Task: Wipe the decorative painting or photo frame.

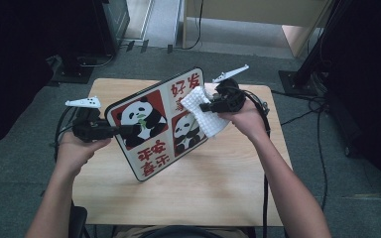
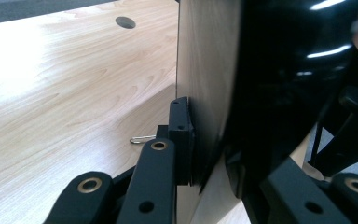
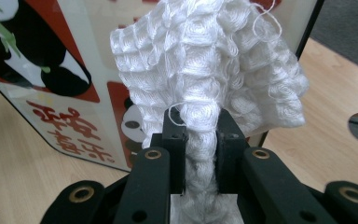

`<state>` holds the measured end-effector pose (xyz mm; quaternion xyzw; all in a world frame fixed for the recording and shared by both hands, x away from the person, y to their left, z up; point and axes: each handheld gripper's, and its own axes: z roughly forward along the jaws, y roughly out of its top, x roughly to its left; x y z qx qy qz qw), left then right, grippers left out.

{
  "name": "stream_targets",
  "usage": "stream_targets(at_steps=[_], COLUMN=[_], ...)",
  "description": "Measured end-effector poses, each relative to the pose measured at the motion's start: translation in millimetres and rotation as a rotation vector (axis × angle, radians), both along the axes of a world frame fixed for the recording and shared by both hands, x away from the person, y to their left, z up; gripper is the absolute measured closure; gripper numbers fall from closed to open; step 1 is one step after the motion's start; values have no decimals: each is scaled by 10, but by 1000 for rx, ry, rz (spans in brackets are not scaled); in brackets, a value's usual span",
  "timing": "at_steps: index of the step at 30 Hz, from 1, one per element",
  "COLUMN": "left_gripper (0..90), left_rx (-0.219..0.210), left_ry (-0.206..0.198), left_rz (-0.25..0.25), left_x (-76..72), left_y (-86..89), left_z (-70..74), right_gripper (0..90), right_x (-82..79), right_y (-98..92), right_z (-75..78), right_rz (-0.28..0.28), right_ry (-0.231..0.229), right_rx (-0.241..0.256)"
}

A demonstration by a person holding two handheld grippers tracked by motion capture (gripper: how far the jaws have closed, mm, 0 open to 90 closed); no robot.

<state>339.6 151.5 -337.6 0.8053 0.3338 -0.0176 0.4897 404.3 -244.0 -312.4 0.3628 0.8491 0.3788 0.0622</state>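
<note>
Wooden table (image 1: 218, 193) up top: our left gripper (image 1: 121, 130) clamps the panda tray (image 1: 154, 124) tilted near the far edge, right gripper (image 1: 204, 106) pinches the cloth (image 1: 203, 111) on it. Wiping looks underway, 2 pandas' worth left.

Between the black jaws: a white waffle-textured cloth (image 3: 205, 79). Beyond them: a board (image 3: 74, 84) with red squares, black-and-white pandas.

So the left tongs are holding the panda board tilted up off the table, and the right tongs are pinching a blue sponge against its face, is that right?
Not quite. The right tongs pinch a white waffle-weave cloth, not a blue sponge; the right gripper view shows it bunched between the jaws. The rest stands: the left tongs hold the panda board tilted up off the table, and the cloth lies against its printed face.
</note>
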Motion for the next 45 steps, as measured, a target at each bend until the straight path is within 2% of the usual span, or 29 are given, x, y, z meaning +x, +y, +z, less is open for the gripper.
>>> stream_targets(at_steps=[13,18,25,29,38,45], left_gripper=[793,793,794,795,793,794], left_rx=[3,6,5,10,0,4], left_ry=[-6,-5,-9,-14,-10,-11], left_rz=[-1,-1,-3,-4,-14,-18], left_x=[3,4,4,0,11,5], left_y=[2,4,4,2,12,10], left_z=[-2,0,-2,1,-6,-2], right_gripper=[784,784,784,782,782,780], right_x=[50,66,61,111,196,209], right_y=[190,300,471,519,545,531], right_z=[512,713,901,885,689,608], right_rz=[47,67,96,92,91,98], right_ry=[-55,-80,-115,-106,-71,-68], right_rx=[20,8,6,8,-4,23])
